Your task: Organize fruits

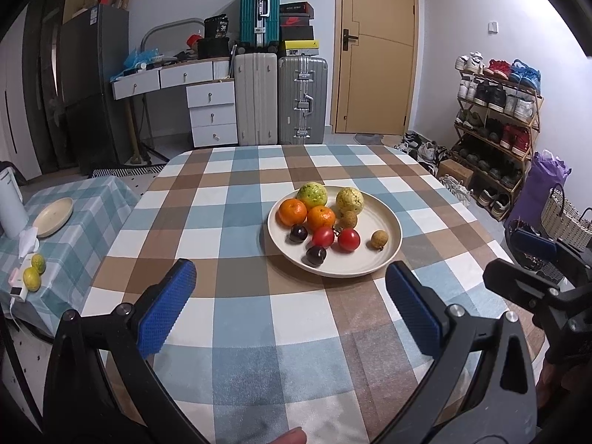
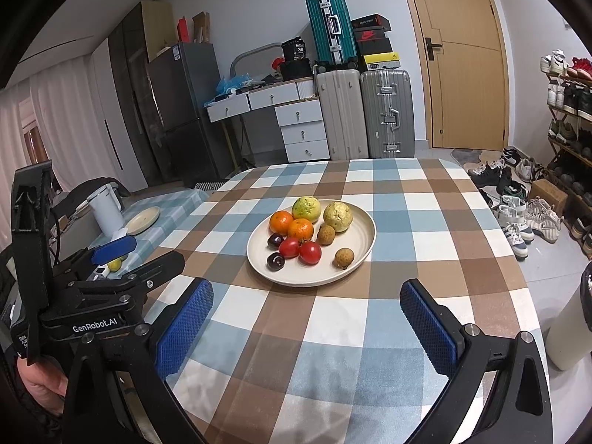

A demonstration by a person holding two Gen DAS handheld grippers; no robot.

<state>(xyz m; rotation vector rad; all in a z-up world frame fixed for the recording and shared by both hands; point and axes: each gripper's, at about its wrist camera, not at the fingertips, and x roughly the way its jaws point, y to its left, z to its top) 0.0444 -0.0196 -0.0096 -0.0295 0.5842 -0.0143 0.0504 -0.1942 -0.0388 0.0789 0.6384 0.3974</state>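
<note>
jaws apart; plate (image 1: 388, 255) seemingly level

Black claws (image 2: 307, 323), blue textured pads (image 2: 185, 327), silver screws, "GenRobot.AI" marking.

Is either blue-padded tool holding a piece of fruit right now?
No. Both the left tool and right tool are open and empty, short of the plate where the fruit lies.
</note>
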